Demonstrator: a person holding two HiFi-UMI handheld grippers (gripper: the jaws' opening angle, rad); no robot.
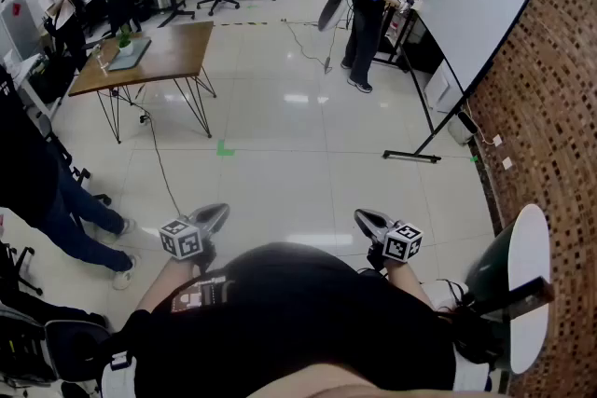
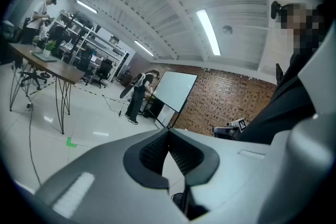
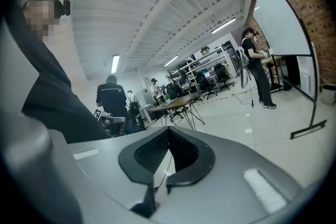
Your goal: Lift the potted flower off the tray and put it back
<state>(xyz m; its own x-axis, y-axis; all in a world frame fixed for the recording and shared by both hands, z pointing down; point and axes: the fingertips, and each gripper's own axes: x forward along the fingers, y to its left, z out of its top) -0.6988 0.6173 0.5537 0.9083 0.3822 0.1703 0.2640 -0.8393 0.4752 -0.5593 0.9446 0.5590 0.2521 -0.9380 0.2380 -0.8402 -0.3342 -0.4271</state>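
Left gripper (image 1: 216,215): jaws closed tip to tip, nothing between them. Right gripper (image 1: 366,221): same, closed and empty. Both are held out low in front of the person, well apart, over bare floor (image 1: 308,163). A green mark (image 1: 224,147) is on the floor ahead of the left one.

Flower (image 1: 124,36) is far off, standing on the tray (image 1: 133,56), toward the left edge of the table (image 1: 177,47). Neither gripper is near it.

Whiteboard (image 1: 471,9) stands to the right against the brick wall (image 1: 560,89). One person (image 1: 364,23) stands beside it.
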